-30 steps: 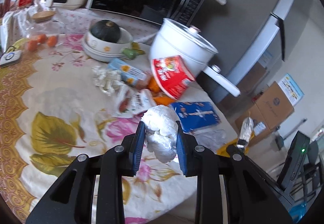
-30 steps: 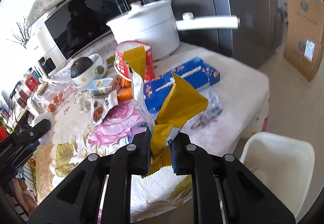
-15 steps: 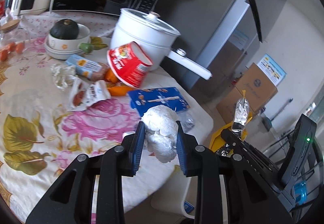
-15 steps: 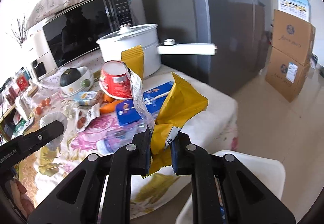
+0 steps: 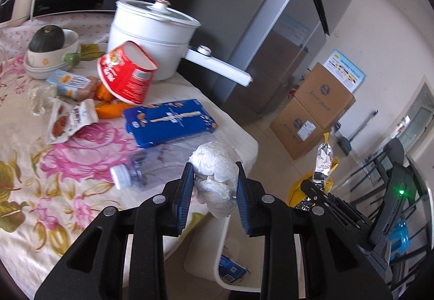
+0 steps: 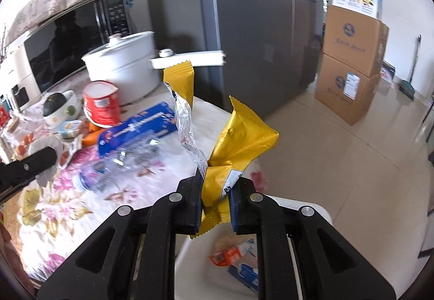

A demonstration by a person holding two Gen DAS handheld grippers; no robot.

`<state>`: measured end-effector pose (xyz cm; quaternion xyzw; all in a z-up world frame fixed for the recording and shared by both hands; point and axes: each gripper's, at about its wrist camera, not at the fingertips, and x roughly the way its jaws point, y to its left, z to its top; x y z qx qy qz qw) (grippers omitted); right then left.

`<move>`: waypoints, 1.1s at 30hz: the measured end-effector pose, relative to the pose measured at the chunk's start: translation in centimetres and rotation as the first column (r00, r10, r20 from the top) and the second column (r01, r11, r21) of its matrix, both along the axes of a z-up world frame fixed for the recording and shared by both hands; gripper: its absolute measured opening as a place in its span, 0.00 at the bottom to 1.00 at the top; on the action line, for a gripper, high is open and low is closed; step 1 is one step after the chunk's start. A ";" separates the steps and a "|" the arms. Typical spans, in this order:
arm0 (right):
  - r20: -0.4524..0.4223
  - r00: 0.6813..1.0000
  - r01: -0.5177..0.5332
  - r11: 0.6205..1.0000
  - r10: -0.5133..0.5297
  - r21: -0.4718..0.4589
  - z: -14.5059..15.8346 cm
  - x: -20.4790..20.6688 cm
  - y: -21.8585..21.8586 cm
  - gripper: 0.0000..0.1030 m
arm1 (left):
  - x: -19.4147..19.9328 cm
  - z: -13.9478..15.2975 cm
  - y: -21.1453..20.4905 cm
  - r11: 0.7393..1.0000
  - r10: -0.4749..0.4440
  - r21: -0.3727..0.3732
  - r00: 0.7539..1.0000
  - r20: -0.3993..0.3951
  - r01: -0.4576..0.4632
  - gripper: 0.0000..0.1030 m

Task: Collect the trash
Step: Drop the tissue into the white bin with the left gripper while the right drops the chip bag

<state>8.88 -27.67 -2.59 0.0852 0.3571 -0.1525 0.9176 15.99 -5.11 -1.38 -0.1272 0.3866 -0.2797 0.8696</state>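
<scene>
Left wrist view: the left gripper (image 5: 214, 190) has its fingers closed on a crumpled white tissue (image 5: 215, 178), held in the air just past the table's edge (image 5: 244, 137), above a white bin (image 5: 217, 254) on the floor. A blue packet (image 5: 232, 268) lies inside the bin. On the flowered tablecloth lie a clear bottle (image 5: 141, 172) on its side, a blue box (image 5: 169, 121), a snack pouch (image 5: 67, 123), a tipped red cup (image 5: 126, 73) leaning against a white pot (image 5: 152, 34), and a bowl (image 5: 51, 56) holding a dark squash (image 5: 46, 38). To the right the right gripper (image 5: 317, 186) shows — a yellow wrapper (image 5: 297, 191) with silver foil standing up from it. Cardboard boxes (image 5: 312, 112) stand by the fridge (image 5: 271, 28).

Right wrist view: the right gripper (image 6: 215, 199) is clamped narrowly on the yellow wrapper (image 6: 238, 142), which sticks up between the fingers with its foil strip twisting upward. It hangs over the near rim of the bin (image 6: 312, 207) — inside lie an orange packet (image 6: 227, 254) and a blue packet (image 6: 244, 273). Beyond are the bottle (image 6: 122, 164), the box (image 6: 135, 129), the cup (image 6: 101, 104) and the pot (image 6: 122, 61). The left gripper (image 6: 27, 167) enters at the left edge; its grip cannot be made out here.
</scene>
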 end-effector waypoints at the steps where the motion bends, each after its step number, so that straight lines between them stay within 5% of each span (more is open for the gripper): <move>1: -0.006 1.000 0.006 1.000 -0.006 -0.005 -0.2 -0.3 -0.4 0.14 | -0.1 0.0 -0.4 1.000 -0.008 0.001 1.000 -0.001 0.008 0.29; 8: -0.071 0.997 0.039 0.999 -0.040 -0.018 -1.7 -2.3 -2.4 0.20 | -0.5 -0.6 -3.3 0.998 -0.062 0.014 0.998 -0.011 0.062 0.30; 10: -0.085 0.995 0.055 0.998 -0.056 -0.014 -2.1 -2.8 -3.0 0.38 | -0.6 -0.7 -4.0 0.997 -0.075 0.016 0.997 -0.015 0.075 0.30; 22: -0.056 0.982 0.179 0.984 -0.179 -0.011 -1.7 -5.4 -7.2 0.70 | -1.8 -1.4 -9.8 0.984 -0.175 0.012 0.984 -0.034 0.176 0.30; 33: -0.028 0.953 0.298 0.952 -0.301 -0.068 -1.0 -7.0 -10.1 0.84 | -2.7 -1.9 -14.2 0.967 -0.254 0.015 0.966 -0.059 0.255 0.32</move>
